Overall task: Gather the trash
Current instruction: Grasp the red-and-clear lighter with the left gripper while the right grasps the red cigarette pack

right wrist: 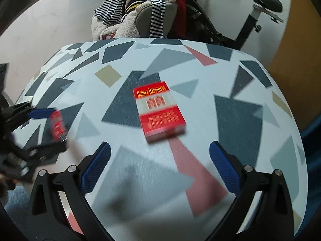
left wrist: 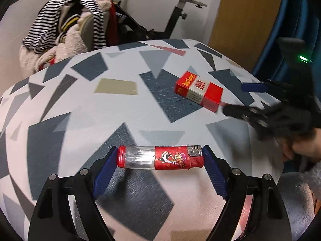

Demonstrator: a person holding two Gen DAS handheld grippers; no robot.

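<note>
A red lighter (left wrist: 160,157) with a clear end lies crosswise between the blue pads of my left gripper (left wrist: 160,158), which is shut on it just above the patterned table (left wrist: 80,104). It also shows, blurred, in the right wrist view (right wrist: 57,127) at the left. A red and white cigarette pack (right wrist: 159,111) lies on the table ahead of my right gripper (right wrist: 159,152), which is open and empty. The pack also shows in the left wrist view (left wrist: 198,90), with the right gripper (left wrist: 243,98) just to its right.
A chair piled with striped and fleece clothes (right wrist: 136,10) stands beyond the table's far edge. An exercise bike (right wrist: 250,18) stands behind it. A wooden panel (left wrist: 244,20) and blue curtain (left wrist: 297,30) are at the right.
</note>
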